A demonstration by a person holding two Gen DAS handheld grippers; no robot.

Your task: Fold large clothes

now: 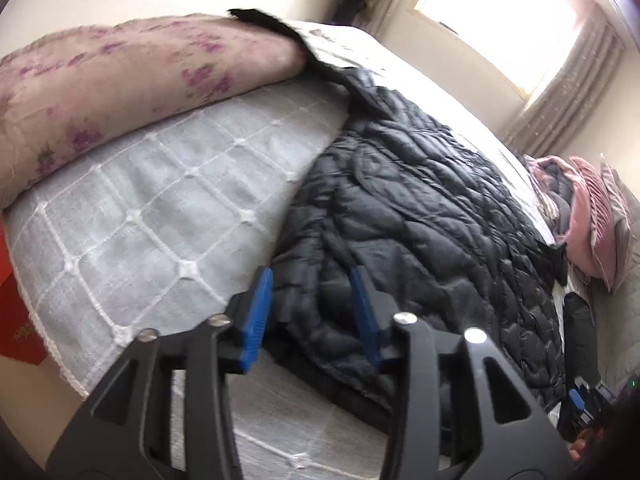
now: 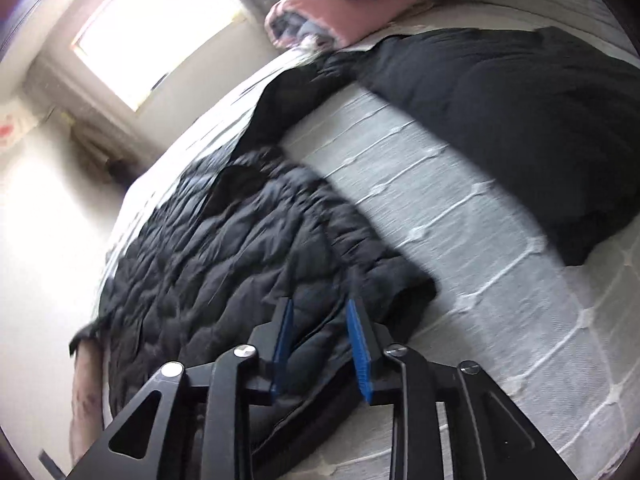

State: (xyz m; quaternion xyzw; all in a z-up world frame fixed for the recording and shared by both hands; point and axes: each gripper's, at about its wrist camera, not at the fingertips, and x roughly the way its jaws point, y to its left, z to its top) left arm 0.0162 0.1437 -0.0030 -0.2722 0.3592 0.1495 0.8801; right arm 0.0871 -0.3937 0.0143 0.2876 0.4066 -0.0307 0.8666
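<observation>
The black quilted puffer jacket (image 1: 420, 208) (image 2: 224, 260) lies spread on the bed, on a grey bedspread (image 1: 152, 216) (image 2: 460, 240) stitched with a white grid. The padded surface is wrinkled, and one edge reaches toward the near side of the mattress.

The left gripper (image 1: 314, 316) hovers at the near edge of the jacket. Its blue-padded fingers (image 1: 256, 320) are spread apart, with quilted fabric visible in the gap; neither pad is seen pressing on the cloth. The right gripper (image 2: 320, 344) is positioned over another edge of the jacket, where the fabric ends beside bare bedspread. Its fingers (image 2: 360, 356) are likewise spread, with jacket material between them and no visible clamping.

A second black garment (image 2: 520, 128) lies on the bedspread well apart from the jacket. A floral pillow (image 1: 120, 80) rests at one end of the bed. Pink folded bedding (image 1: 592, 216) (image 2: 348, 4) sits at the other end. A bright window (image 1: 504, 16) (image 2: 160, 28) with curtains occupies the wall beyond the bed.
</observation>
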